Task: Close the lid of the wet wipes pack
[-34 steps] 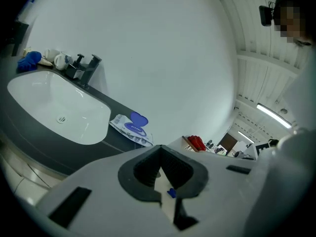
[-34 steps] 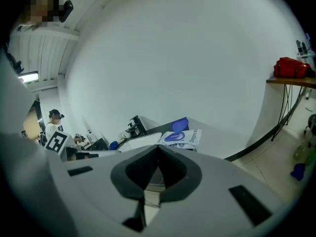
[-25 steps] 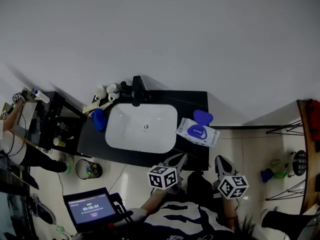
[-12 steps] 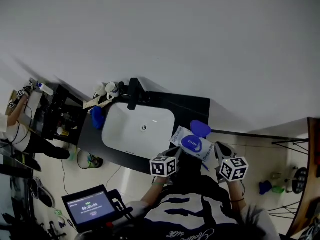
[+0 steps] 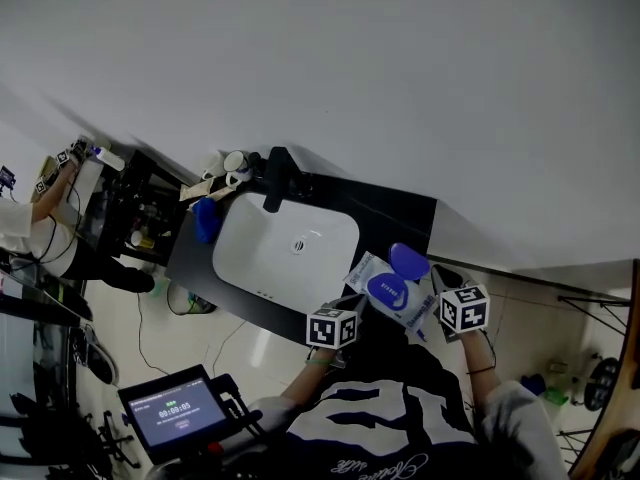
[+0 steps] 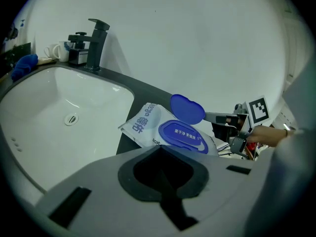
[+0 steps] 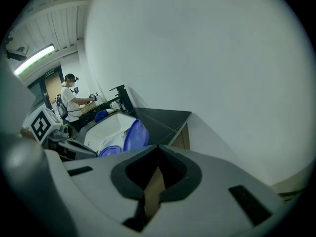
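Both pairs of jaws are closed and hold nothing. Those of the left gripper meet in a dark seam, and those of the right gripper leave only a thin slit.

The wet wipes pack lies flat on the dark countertop, just right of the sink, with one corner over the basin's edge. Its blue lid stands up off the far side of the blue opening panel, so the task is not yet done.

The left gripper points at the near side of the pack from close by, probably to steady it. The right gripper comes in from the pack's right, its tip just beside the raised lid, which stands directly ahead of it in the right gripper view. Closed jaws make a blunt pusher, which suits tipping the flap over and pressing it shut.

A plain pale wall backs the counter. A black faucet stands behind the basin, with white mugs and a blue cloth-like thing to its left. Further left another person works at a bench. On the floor by the wearer a small screen glows.
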### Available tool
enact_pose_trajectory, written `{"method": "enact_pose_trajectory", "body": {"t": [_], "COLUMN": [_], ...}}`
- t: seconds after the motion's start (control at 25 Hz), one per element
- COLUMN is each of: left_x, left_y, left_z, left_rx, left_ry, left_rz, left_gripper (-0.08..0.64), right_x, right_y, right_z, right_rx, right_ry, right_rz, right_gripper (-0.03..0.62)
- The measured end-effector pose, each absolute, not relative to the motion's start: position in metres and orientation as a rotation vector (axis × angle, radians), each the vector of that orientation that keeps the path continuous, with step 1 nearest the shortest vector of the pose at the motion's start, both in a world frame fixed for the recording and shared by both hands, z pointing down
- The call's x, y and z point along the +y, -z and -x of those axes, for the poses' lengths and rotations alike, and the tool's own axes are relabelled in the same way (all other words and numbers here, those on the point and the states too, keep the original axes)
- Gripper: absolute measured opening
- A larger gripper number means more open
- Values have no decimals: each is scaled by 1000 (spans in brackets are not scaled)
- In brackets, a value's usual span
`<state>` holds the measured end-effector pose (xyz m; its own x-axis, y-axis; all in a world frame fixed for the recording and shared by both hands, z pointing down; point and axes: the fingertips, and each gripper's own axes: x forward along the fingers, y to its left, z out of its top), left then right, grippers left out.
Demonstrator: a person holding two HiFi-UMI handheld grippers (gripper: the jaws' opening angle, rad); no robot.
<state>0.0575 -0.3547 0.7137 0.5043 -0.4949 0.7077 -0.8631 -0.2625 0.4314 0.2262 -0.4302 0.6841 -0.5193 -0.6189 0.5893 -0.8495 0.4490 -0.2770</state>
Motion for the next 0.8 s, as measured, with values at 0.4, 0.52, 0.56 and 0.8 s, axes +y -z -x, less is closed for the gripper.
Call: {"method": "enact_pose_trajectory", "body": {"t": [0.4, 0.52, 0.56, 0.8], "left_x": [-352, -352, -352, -353], "left_y": [-710, -710, -710, -713], "left_z": [-58, -60, -59, -56], "left_rx": [-1149, -1151, -1151, -1150], "left_ry": [-617, -619, -618, -553], "left_rz": [-1905, -1908, -1909, -1899], "left_gripper": [0, 0, 0, 0], "right_x": [-391, -373, -369, -363], "right_y": [-654, -658, -660, -680], "right_z": [-182, -162, -155, -118], "right_rx": [-2457, -2447, -2446, -2351], "right_ry": [-771, -692, -682, -618], "right_rz": [-991, -894, -862, -727], "right_gripper": [-2, -2, -2, -2]}}
